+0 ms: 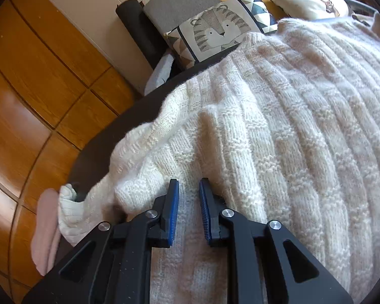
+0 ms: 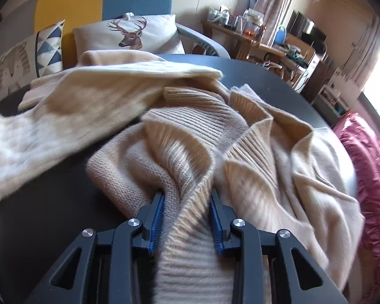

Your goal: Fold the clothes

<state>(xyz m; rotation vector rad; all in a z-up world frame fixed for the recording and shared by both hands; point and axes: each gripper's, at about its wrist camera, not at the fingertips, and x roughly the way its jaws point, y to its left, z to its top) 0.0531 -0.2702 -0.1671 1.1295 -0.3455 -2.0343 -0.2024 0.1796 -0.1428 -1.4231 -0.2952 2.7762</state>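
Currently the cream knit sweater [image 1: 278, 116] lies spread over the dark counter [image 1: 93, 162], its ribs running away from the left tool [image 1: 188, 185] toward the far cushions. The left tool sits at the near hem: its blue pads [image 1: 174, 210] stand a little apart with knit fabric running between them, but whether they press on that fabric cannot be told from this view. One sleeve [image 1: 88, 200] trails to the left of this tool, its cuff hanging at the counter edge beside a pink cloth [image 1: 46, 228].

The right tool [image 2: 187, 197] is clamped on a bunched fold of the beige ribbed sweater [image 2: 195, 136]; fabric fills the gap between its pads [image 2: 158, 215] and rises directly ahead of it. This garment is crumpled, not flat, with its bulk lying ahead and to the right of the right tool. The cream sweater's sleeve [image 2: 63, 116] crosses ahead and to the left, partly overlapping the beige one.

Governing relation: the cream sweater's long axis extends straight forward from the left tool, so a hem-to-collar fold would travel along the ribs. The left hand is the nearer to that garment. The overlap with the beige sweater probably needs clearing first.
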